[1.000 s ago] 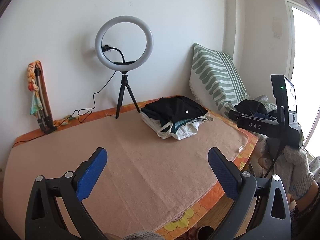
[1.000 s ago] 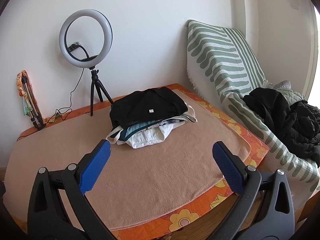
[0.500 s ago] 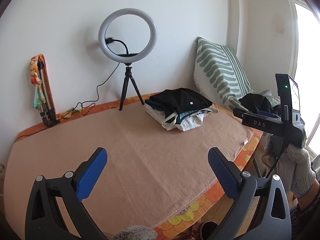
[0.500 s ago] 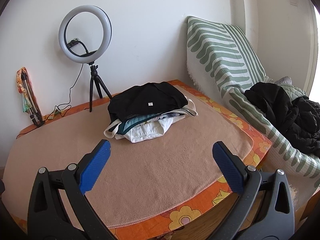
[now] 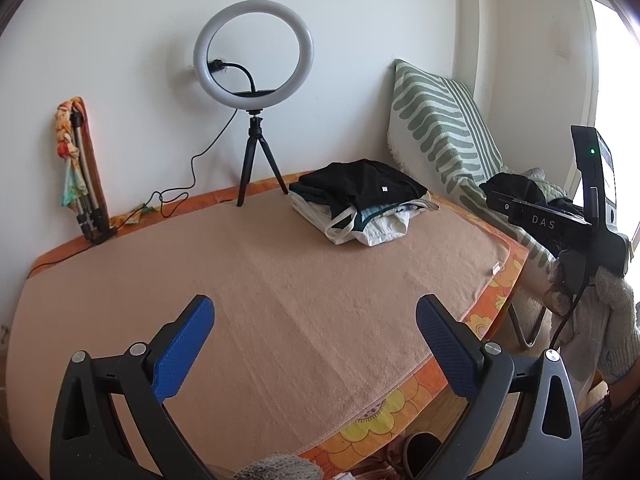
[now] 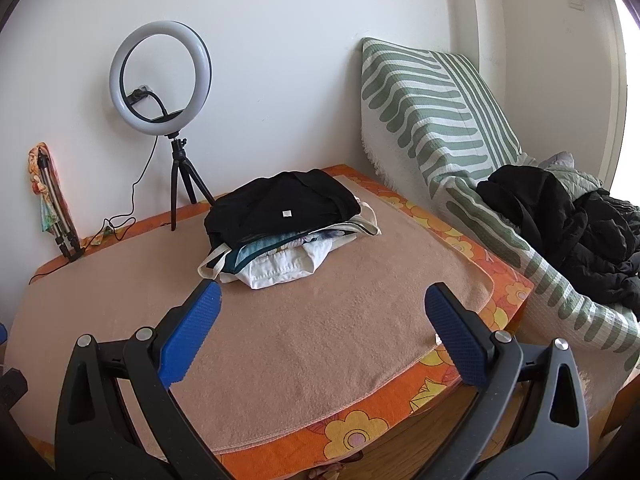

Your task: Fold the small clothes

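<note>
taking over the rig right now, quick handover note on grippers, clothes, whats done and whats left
Left gripper: jaws open, empty, held over the near part of the tan towel.
Right gripper: jaws open, empty, held over the towel just short of the pile of clothes.
Clothes: one stack near the far edge of the table, a black garment on top, white and teal pieces under it, close to the ring light.
Done: the stack looks folded.
Left: loose dark clothes lie on the striped cover beside the table; whether they belong to the job is unclear.
</note>
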Motion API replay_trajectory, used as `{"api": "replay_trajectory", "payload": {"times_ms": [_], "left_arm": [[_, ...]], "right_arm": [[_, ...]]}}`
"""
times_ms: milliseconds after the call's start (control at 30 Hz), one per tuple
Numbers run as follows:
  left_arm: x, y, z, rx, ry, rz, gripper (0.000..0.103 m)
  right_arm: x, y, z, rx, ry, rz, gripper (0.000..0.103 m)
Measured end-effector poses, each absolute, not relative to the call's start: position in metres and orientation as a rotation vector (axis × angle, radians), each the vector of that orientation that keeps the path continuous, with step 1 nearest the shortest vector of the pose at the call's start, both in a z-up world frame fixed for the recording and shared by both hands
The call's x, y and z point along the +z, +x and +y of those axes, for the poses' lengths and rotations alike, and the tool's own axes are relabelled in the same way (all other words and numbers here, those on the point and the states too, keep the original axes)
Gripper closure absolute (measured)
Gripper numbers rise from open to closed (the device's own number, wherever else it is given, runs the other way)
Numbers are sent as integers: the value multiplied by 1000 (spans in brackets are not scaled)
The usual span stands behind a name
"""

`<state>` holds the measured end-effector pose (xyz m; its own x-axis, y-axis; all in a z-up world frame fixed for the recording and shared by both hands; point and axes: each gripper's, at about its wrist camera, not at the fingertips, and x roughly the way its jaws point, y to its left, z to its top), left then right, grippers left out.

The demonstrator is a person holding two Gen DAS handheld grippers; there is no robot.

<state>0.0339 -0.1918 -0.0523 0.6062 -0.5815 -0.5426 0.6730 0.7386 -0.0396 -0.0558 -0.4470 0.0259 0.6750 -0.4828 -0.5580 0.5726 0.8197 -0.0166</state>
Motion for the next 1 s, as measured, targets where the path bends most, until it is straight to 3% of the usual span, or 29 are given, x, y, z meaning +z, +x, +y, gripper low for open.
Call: {"api": "replay_trajectory", "payload": {"times_ms": [1000], "left_arm": [[-48, 32, -193, -746, 182, 551, 2]], "right_arm": [[20, -52, -450, -580, 184, 591, 0]]}}
